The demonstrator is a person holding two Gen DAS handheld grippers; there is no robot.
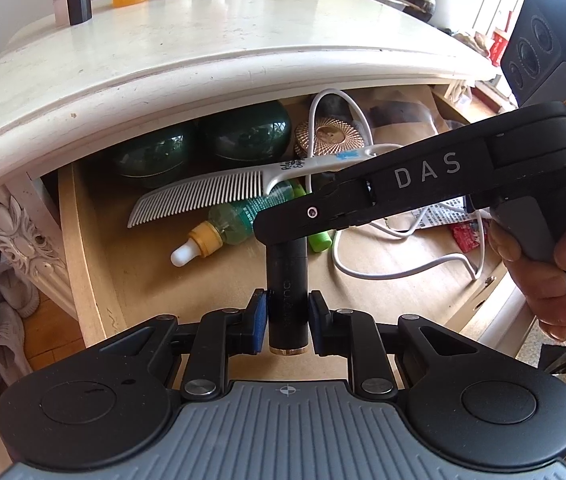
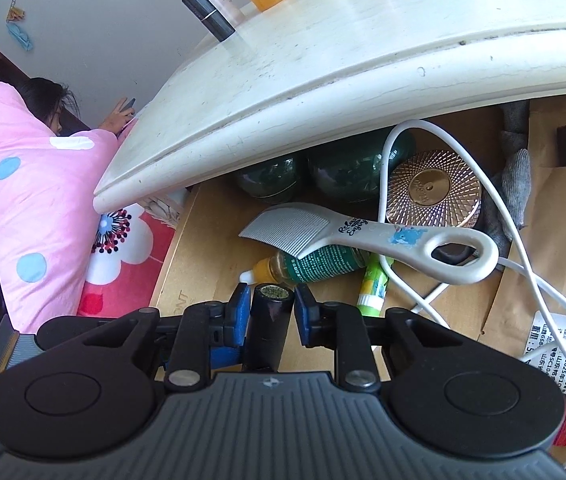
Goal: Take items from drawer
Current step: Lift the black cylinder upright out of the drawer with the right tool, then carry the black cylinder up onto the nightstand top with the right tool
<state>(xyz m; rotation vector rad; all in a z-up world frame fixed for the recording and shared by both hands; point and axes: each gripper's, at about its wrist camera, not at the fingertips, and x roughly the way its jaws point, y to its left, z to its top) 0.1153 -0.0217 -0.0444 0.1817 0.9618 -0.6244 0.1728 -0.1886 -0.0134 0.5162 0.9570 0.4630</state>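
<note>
Tube [image 1: 287, 300] is pinched at both ends over the open drawer [image 1: 83, 240]: left gripper [image 1: 287, 322] clamps the gold-rimmed end, right gripper [image 2: 272, 314] the other. Long axis runs straight along the left fingers, so probably they pull apart lengthwise or one lets go.

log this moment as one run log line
phase: handover | black tube: held over drawer | left gripper: shut on tube | right gripper: shut on tube

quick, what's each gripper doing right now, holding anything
left gripper: shut on the slim black cylindrical tube with a gold end.
right gripper: shut on the other end of the same tube, over the open wooden drawer.
</note>
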